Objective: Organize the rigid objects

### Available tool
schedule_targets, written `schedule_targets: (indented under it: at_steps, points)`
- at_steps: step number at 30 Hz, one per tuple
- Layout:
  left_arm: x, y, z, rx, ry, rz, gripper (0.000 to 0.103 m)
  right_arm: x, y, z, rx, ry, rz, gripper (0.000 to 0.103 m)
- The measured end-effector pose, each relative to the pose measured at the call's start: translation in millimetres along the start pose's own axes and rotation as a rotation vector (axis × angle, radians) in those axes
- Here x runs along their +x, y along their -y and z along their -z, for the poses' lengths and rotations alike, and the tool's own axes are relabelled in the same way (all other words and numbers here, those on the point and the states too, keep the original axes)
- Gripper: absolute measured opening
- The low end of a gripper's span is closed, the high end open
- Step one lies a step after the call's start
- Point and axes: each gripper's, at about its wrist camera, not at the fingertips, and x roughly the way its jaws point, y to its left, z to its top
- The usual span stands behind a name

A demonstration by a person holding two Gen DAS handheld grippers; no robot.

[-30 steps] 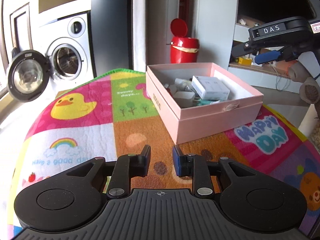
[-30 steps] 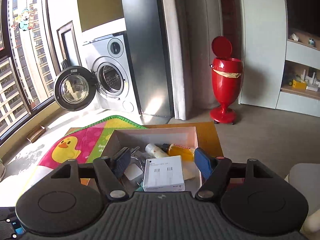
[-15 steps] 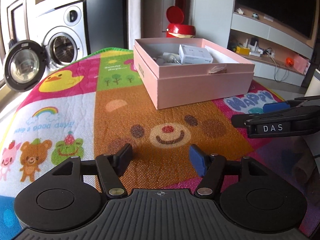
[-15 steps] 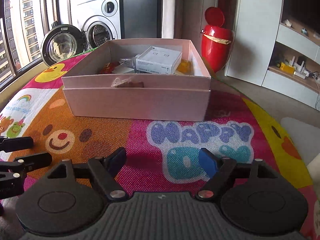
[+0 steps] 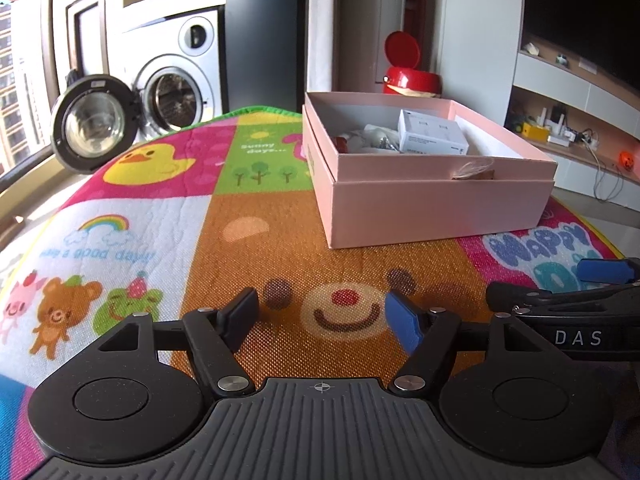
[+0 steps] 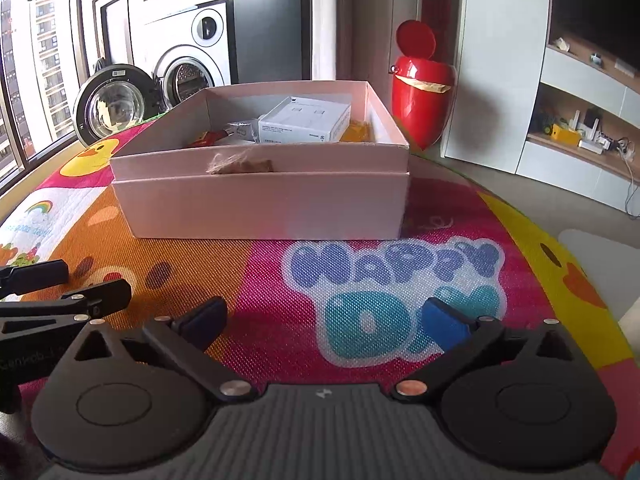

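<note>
An open pink box [image 5: 432, 204] [image 6: 264, 204] sits on a colourful play mat [image 5: 168, 216] [image 6: 400, 280]. It holds a white carton [image 5: 432, 136] [image 6: 304, 120] and several small items, partly hidden by its walls. My left gripper [image 5: 322, 316] is open and empty, low over the mat, in front of the box. My right gripper [image 6: 324, 320] is open and empty, also in front of the box. The right gripper shows at the right edge of the left wrist view [image 5: 568, 312]; the left gripper shows at the left edge of the right wrist view [image 6: 60, 292].
A washing machine [image 5: 176, 80] [image 6: 188, 64] with its round door open stands behind the mat. A red bin [image 5: 408, 72] [image 6: 420, 92] stands behind the box. Shelves [image 6: 576, 128] run along the right wall. A window [image 6: 32, 80] is at the left.
Both grippers have drawn back from above the box and come down low over the mat in front of it. My left gripper's jaws have opened wider. The box has not moved.
</note>
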Motion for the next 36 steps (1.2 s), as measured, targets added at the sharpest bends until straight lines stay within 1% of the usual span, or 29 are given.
schedule_targets:
  at_steps: [36]
  points:
    - [0.1,1.2,1.1,0.007,0.002,-0.005,0.075,-0.4,-2.2,1.5,-0.002,0.005,0.003,0.103]
